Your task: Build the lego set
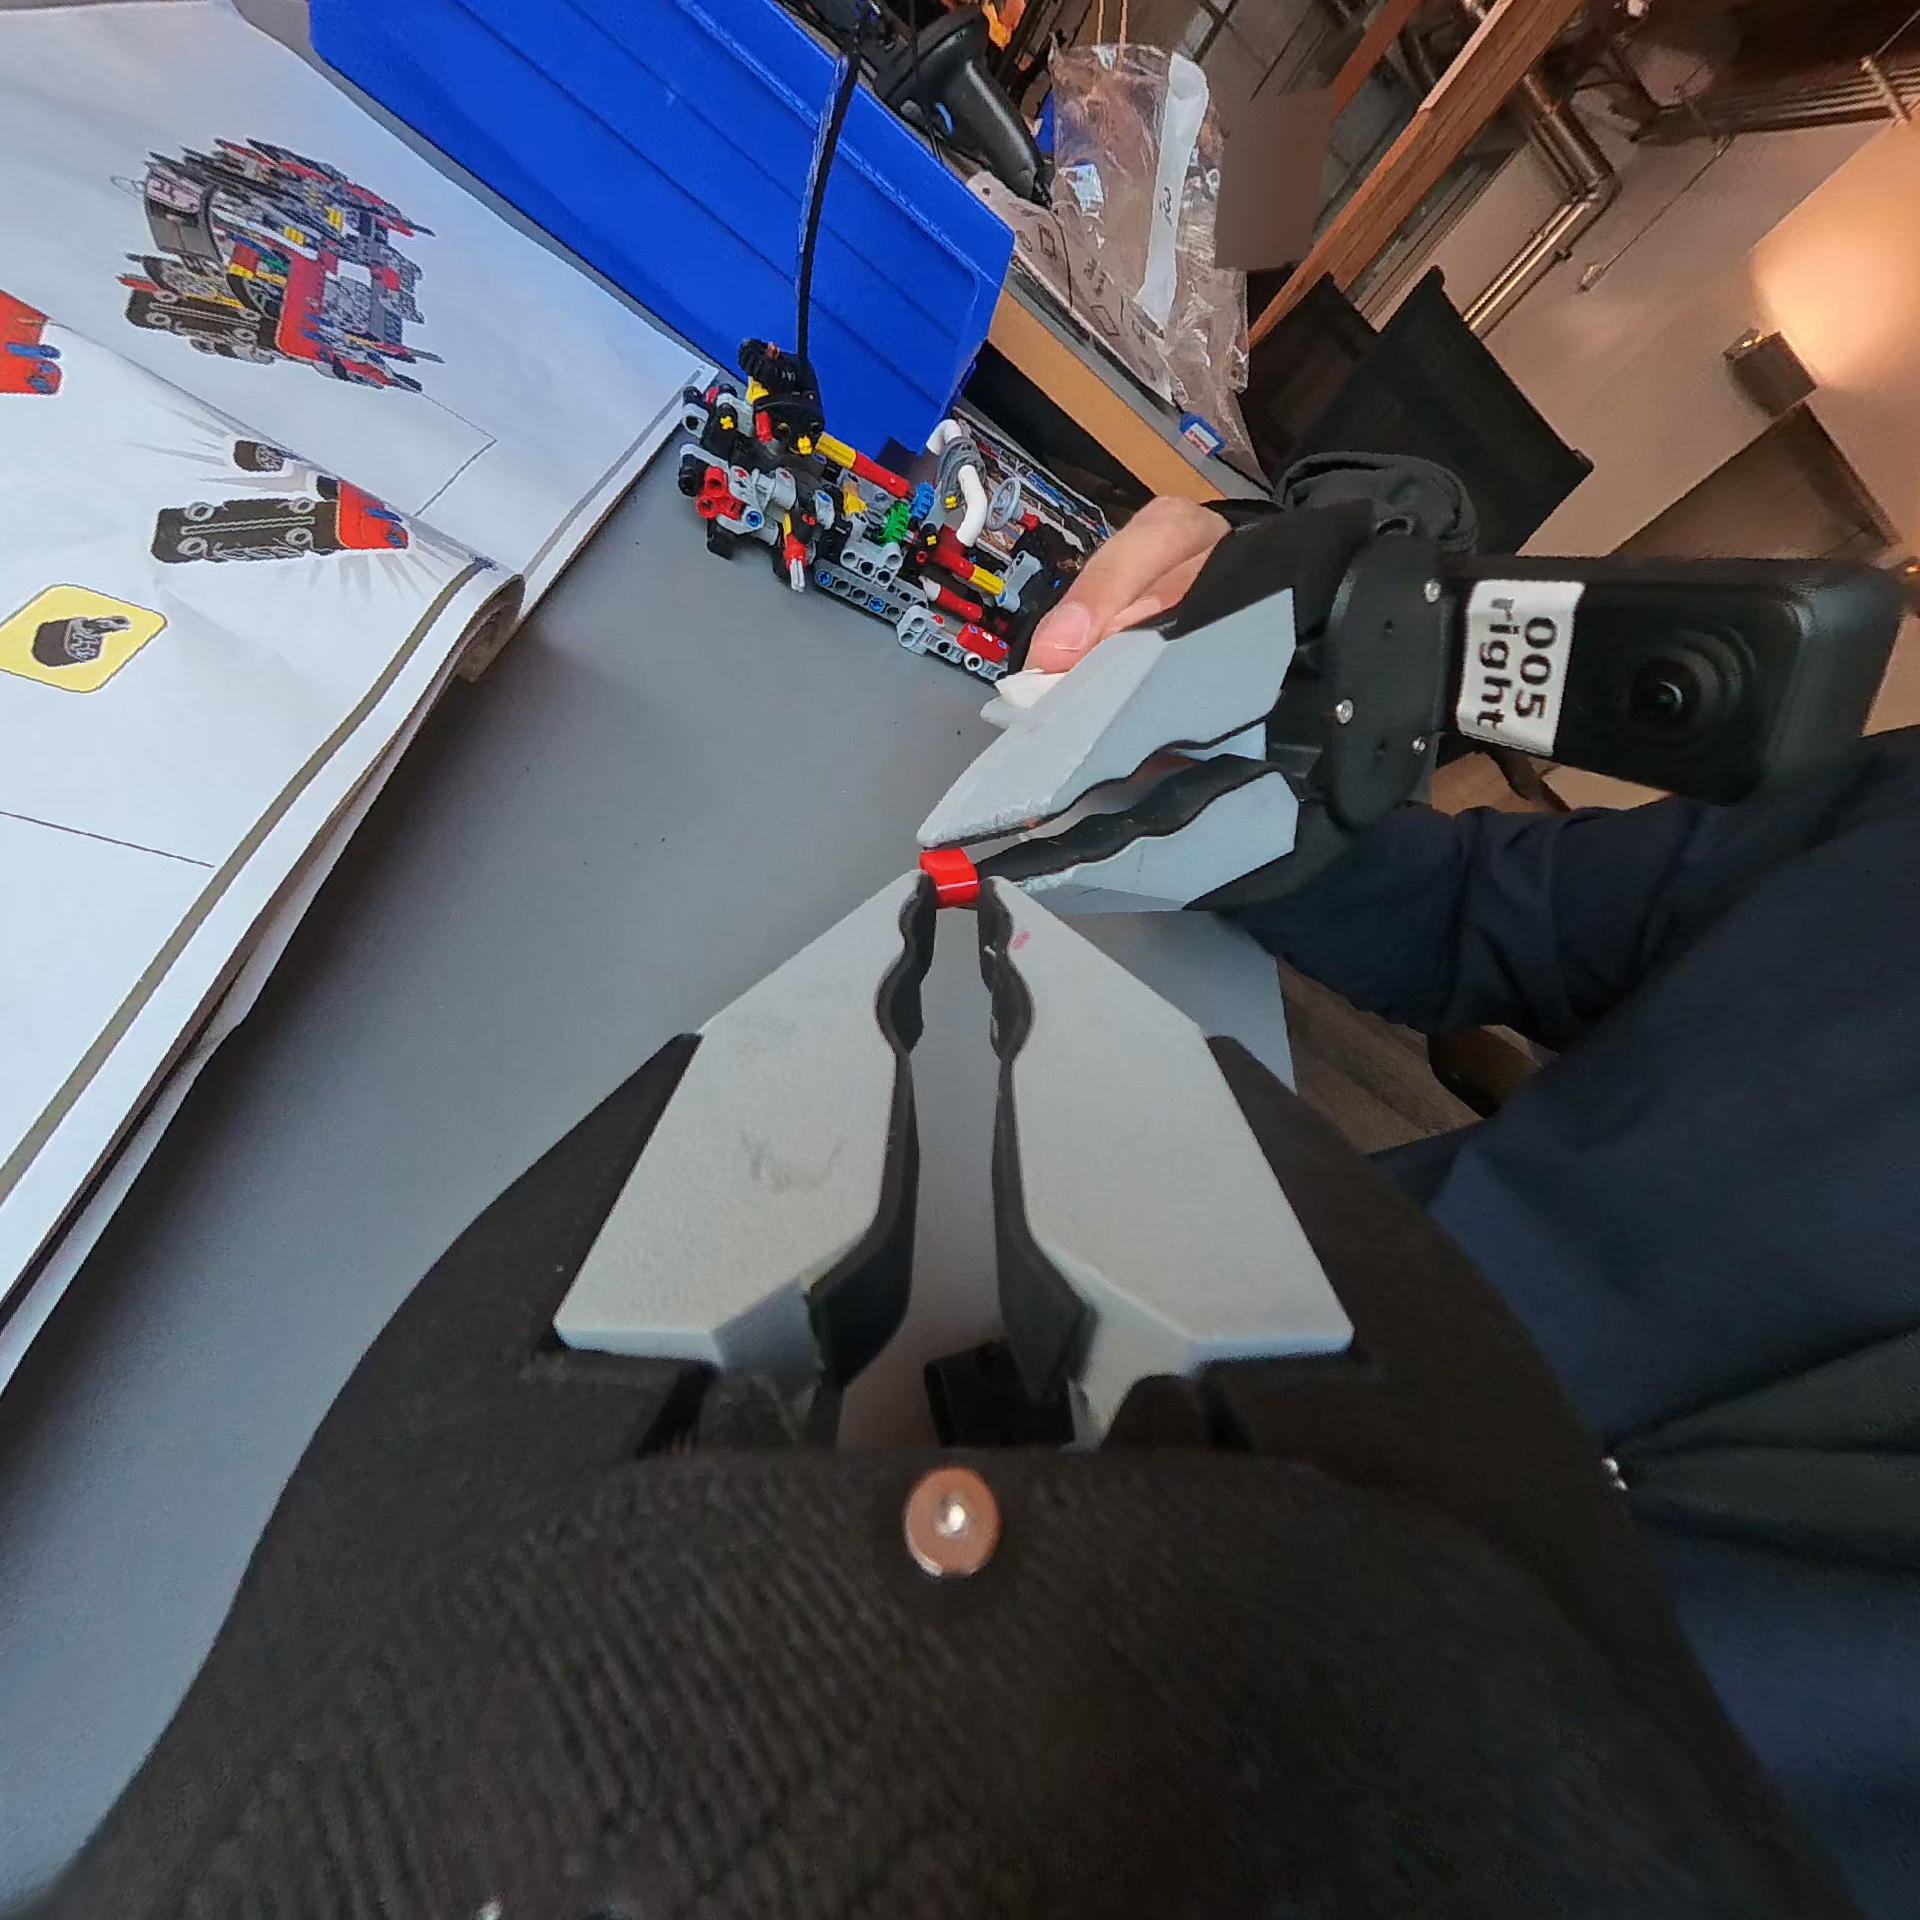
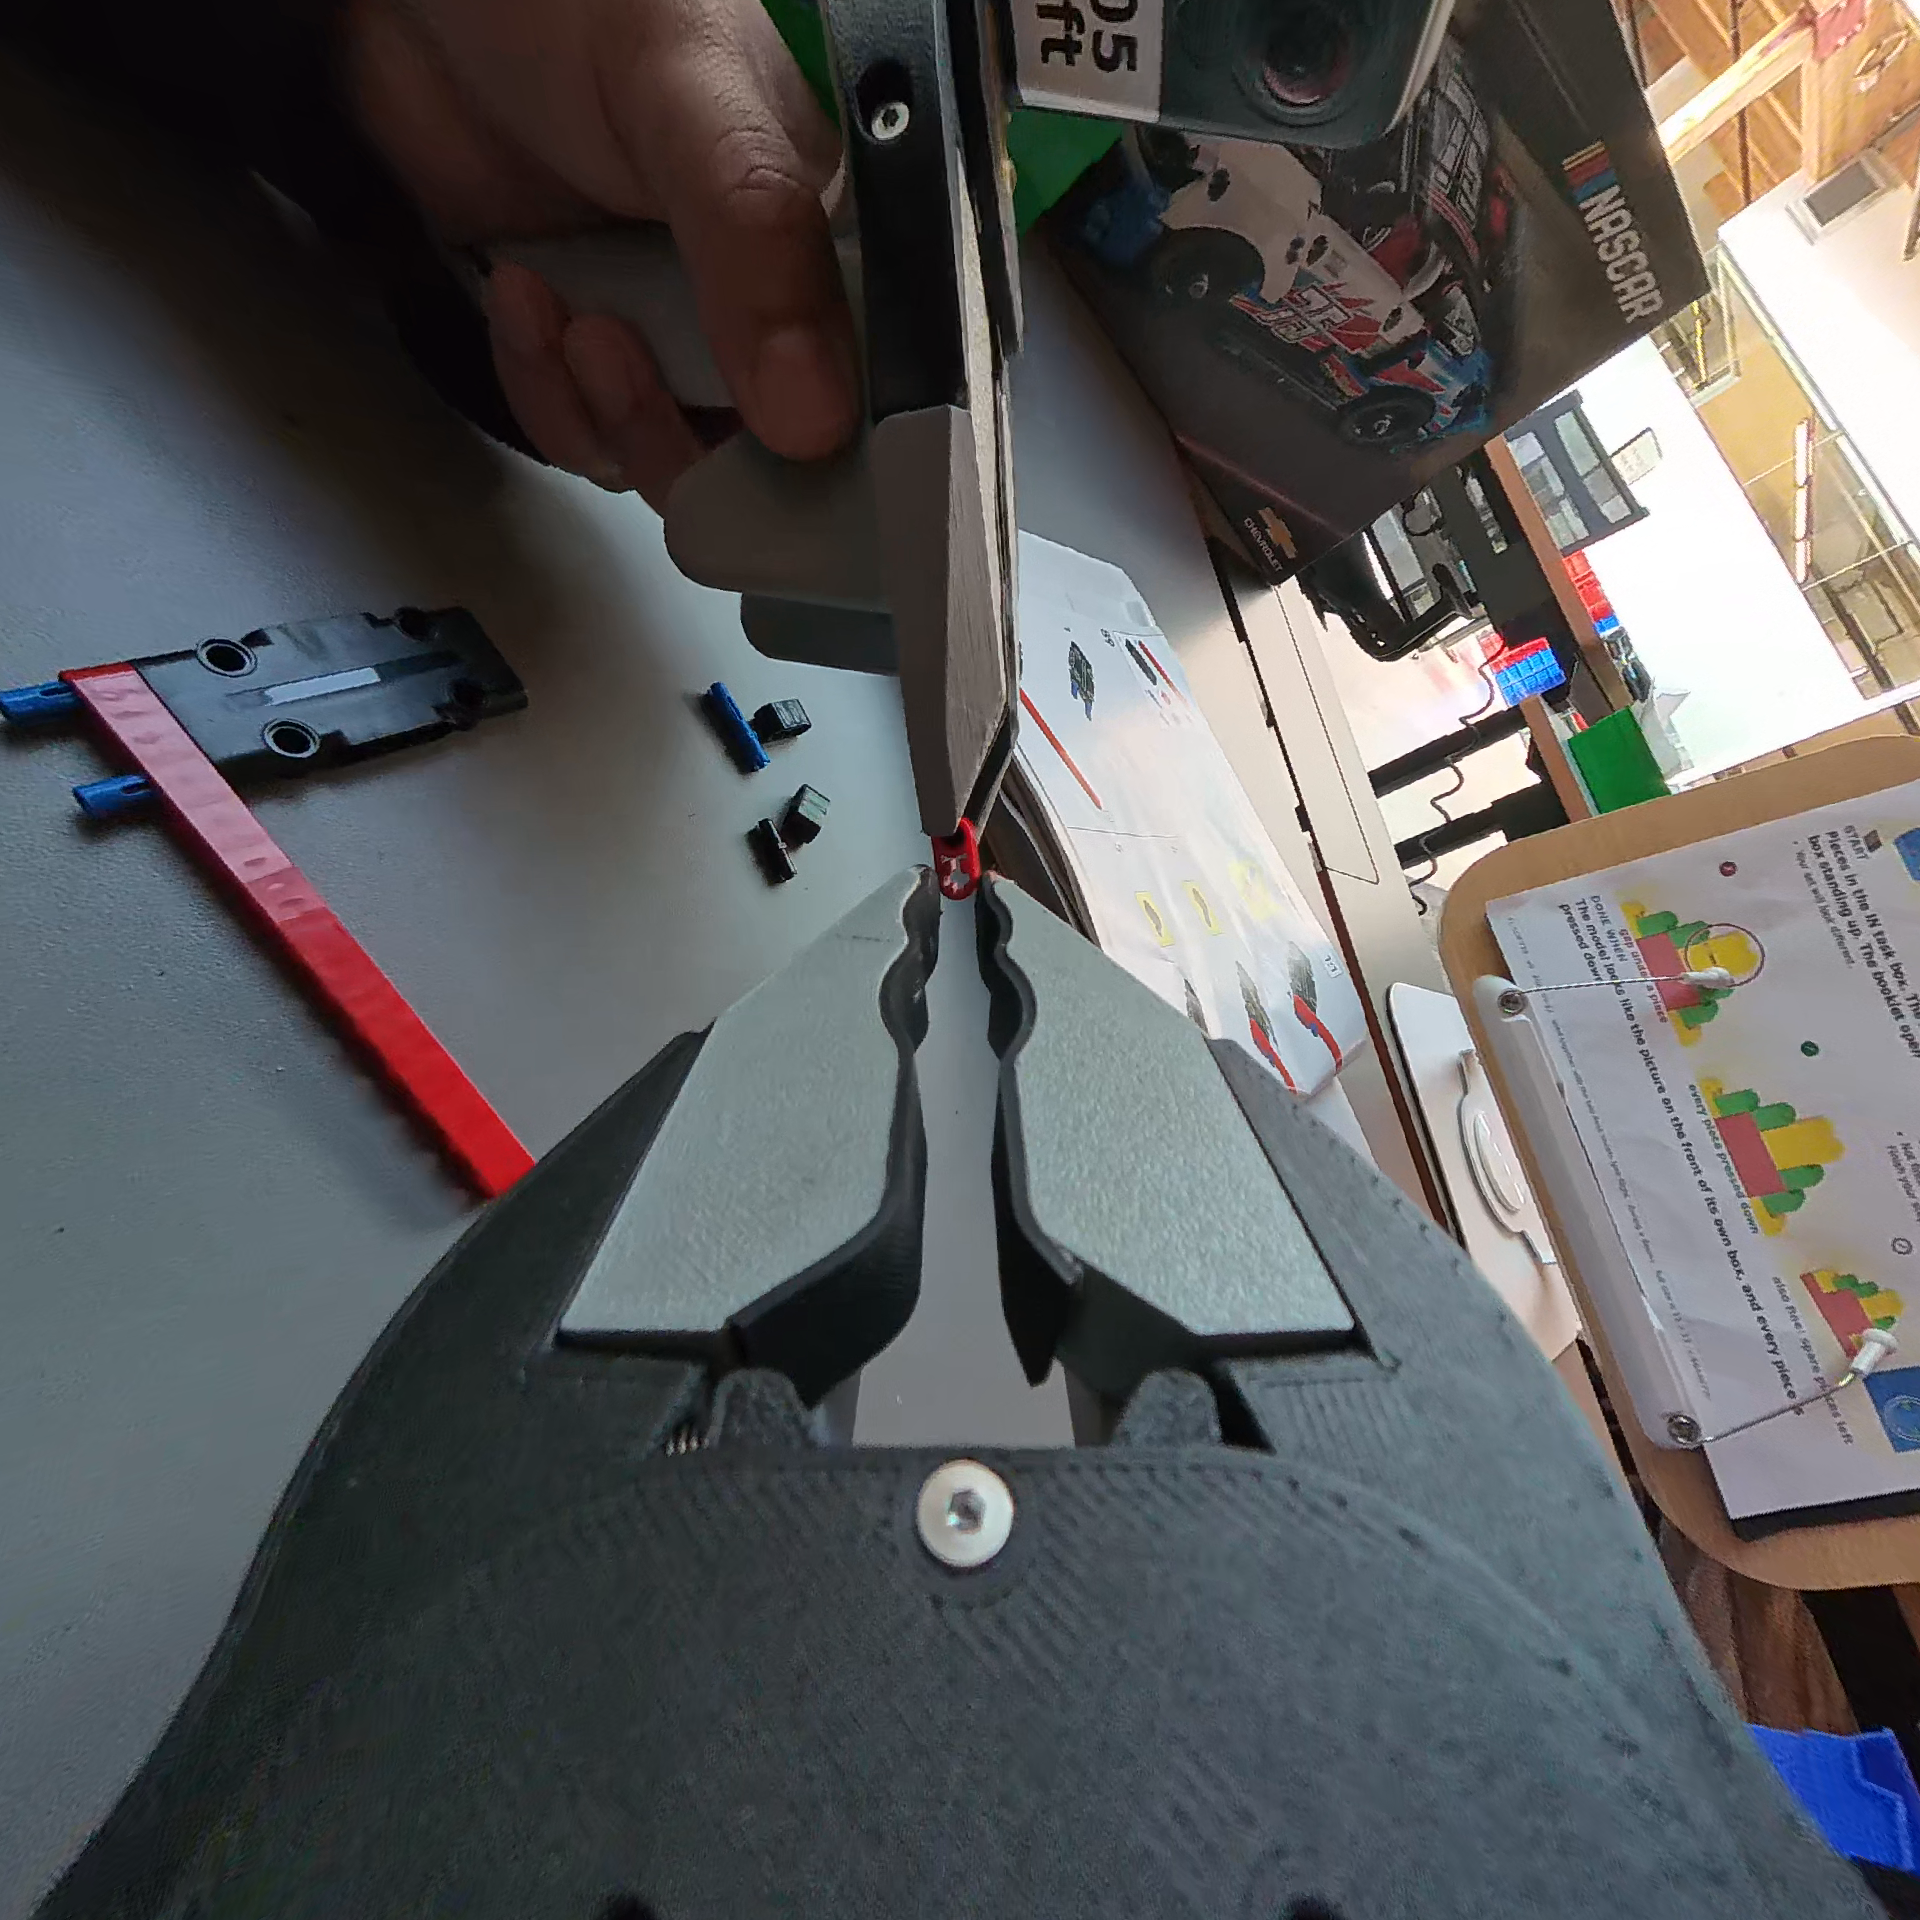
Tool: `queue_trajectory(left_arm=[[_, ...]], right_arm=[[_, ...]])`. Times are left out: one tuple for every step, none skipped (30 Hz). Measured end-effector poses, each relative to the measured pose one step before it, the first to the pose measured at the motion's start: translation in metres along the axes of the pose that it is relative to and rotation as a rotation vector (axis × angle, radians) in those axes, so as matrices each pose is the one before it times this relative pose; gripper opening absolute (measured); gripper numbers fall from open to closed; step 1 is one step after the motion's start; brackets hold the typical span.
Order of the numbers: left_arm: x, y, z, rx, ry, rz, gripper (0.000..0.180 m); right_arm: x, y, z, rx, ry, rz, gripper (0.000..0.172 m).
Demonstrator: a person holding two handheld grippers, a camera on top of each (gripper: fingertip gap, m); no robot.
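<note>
A small red connector piece (image 1: pixel 951 873) hangs above the grey table (image 1: pixel 623 831) between both grippers. My left gripper (image 1: pixel 951 891) is shut on it, with both fingertips against its sides. My right gripper (image 1: pixel 971 847) comes in from the right, and its tips close on the same piece. In the right wrist view the red piece (image 2: pixel 957 857) shows two holes. My right gripper (image 2: pixel 958 891) pinches its lower end. The left gripper (image 2: pixel 966 816) reaches down from above and grips its upper end.
An open instruction booklet (image 1: pixel 260 623), a blue bin (image 1: pixel 665 156) and a part-built model (image 1: pixel 862 540) lie on the table. A long red beam (image 2: pixel 281 904), a black panel (image 2: pixel 322 686), small blue and black pieces (image 2: pixel 748 727), a boxed set (image 2: pixel 1403 260) and a wooden tray (image 2: pixel 1538 894) lie nearby.
</note>
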State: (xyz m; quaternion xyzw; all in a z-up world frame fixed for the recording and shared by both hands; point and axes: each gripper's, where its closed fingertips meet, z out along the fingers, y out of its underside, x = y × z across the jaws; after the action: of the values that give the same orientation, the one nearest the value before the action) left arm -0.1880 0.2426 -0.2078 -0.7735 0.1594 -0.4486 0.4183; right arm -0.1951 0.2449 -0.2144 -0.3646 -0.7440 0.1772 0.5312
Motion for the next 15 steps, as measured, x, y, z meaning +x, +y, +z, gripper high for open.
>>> queue_trajectory(left_arm=[[0.00027,0.00097,0.0003,-0.0077,-0.0006,0.0083,0.006],[0.00039,0.00119,0.00025,-0.011,-0.0028,0.0143,0.006],[0.00082,0.00111,0.00011,-0.0121,-0.0052,0.0228,0.006],[0.00087,0.00087,0.0,-0.0113,-0.0095,0.0342,0.008],[-0.00027,0.0007,-0.00009,-0.0126,-0.0213,0.0421,0.013],[-0.0006,0.00097,-0.00012,-0.0157,-0.0265,0.0528,0.018],[-0.00108,0.00138,-0.00021,-0.0172,-0.0321,0.0601,0.02],[-0.00162,0.00086,-0.00036,-0.0133,-0.0364,0.0645,0.02],[-0.00254,0.00025,-0.00077,-0.0097,-0.0436,0.0692,0.02],[-0.00226,0.00053,-0.00088,-0.0097,-0.0425,0.0741,0.02],[-0.00133,0.00099,-0.00077,-0.0103,-0.0357,0.0759,0.02],[-0.00052,0.00104,-0.00081,-0.0098,-0.031,0.0751,0.02],[0.00022,0.00009,-0.00073,-0.0028,-0.0273,0.0706,0.019],[0.00114,-0.00093,-0.00069,0.0047,-0.0223,0.0654,0.019],[0.00145,-0.00108,-0.00041,0.0057,-0.0187,0.0592,0.018]], right_arm=[[-0.00057,0.00007,-0.00042,-0.0007,-0.0013,-0.0086,0.004],[-0.00076,-0.00007,-0.00038,0.0002,-0.0027,-0.0068,0.003],[-0.00059,-0.00024,-0.00014,0.0007,-0.0032,-0.0035,0.004],[-0.00062,0.00028,0.00002,-0.0006,-0.005,0.0,0.004],[-0.00091,0.00079,0.00015,-0.0018,-0.0087,0.0054,0.003],[-0.00112,0.00103,0.00033,-0.0016,-0.0121,0.0114,0.003],[-0.00055,0.00109,0.00038,-0.0012,-0.0091,0.0115,0.003],[-0.00003,0.00125,0.00039,-0.002,-0.0055,0.0086,0.003],[-0.00026,0.00141,0.00037,-0.0023,-0.0075,0.0102,0.004],[-0.0009,0.00123,0.0003,-0.0005,-0.0132,0.0149,0.003],[-0.00104,0.00106,0.0,0.0004,-0.0161,0.0175,0.004],[-0.00088,0.00081,-0.00008,0.0005,-0.0151,0.016,0.004],[-0.00095,0.0009,0.00003,-0.0004,-0.0142,0.0135,0.004],[-0.00121,0.001,0.0003,-0.0023,-0.0136,0.0109,0.004],[-0.00128,0.00106,0.0004,-0.0036,-0.0117,0.0081,0.004]])
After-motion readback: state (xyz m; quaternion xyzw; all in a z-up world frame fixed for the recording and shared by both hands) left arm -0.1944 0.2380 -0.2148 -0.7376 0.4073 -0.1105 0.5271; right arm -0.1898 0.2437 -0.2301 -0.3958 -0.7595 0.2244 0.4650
